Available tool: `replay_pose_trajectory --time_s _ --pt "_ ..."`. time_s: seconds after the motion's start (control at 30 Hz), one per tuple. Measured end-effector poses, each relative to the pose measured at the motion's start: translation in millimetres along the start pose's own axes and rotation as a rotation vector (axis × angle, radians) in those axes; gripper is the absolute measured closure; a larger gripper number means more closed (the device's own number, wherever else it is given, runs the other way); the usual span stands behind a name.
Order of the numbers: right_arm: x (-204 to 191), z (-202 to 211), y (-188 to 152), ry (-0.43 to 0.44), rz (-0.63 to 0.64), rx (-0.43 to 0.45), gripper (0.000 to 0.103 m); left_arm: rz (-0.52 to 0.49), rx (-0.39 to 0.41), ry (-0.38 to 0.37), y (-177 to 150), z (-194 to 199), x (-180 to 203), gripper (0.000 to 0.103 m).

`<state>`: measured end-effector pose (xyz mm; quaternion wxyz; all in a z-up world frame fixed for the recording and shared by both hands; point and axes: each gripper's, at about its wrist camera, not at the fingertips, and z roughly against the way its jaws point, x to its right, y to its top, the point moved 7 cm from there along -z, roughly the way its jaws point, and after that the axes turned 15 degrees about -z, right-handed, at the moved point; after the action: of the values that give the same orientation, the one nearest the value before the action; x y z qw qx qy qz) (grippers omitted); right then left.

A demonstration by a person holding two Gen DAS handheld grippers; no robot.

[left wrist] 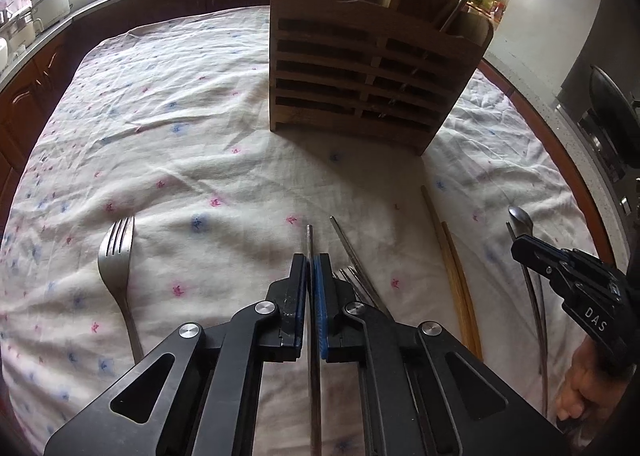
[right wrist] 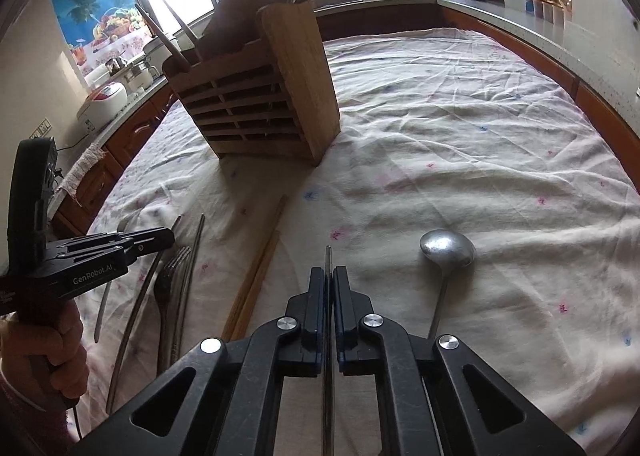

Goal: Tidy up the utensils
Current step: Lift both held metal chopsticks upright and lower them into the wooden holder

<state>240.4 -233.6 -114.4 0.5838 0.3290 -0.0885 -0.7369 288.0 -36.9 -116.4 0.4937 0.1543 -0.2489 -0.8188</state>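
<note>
While both grippers are clamping thin metal rods, slipping is the main danger. The left gripper (left wrist: 311,262) is pinching a steel chopstick (left wrist: 310,240) between nearly closed jaws, and the right gripper (right wrist: 328,276) is gripping another slender metal utensil (right wrist: 328,256) the same way. Either smooth shaft could be pivoting or sliding out while travelling toward the wooden utensil holder (left wrist: 360,67), standing upright farther back on the tablecloth (left wrist: 180,115). Its compartments are already holding chopsticks, so tips may be snagging. The fork (left wrist: 116,252), wooden chopsticks (left wrist: 456,276) and ladle (right wrist: 447,248) are lying loose nearby.

White cloth (left wrist: 192,143) with pink and blue flowers; brown holder (left wrist: 360,67).
</note>
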Motion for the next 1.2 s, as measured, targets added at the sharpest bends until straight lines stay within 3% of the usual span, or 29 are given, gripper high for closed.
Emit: replay_pose_trajectory --time_s 0.73,1.2 --pt "-31 99 20 0.126 0.003 0.195 0.099 0.034 0.252 -0.002 -7 138 9 0.099" --pt "-43 144 21 0.167 0.027 0.291 0.099 0.066 0.371 0.002 -19 193 8 0.099"
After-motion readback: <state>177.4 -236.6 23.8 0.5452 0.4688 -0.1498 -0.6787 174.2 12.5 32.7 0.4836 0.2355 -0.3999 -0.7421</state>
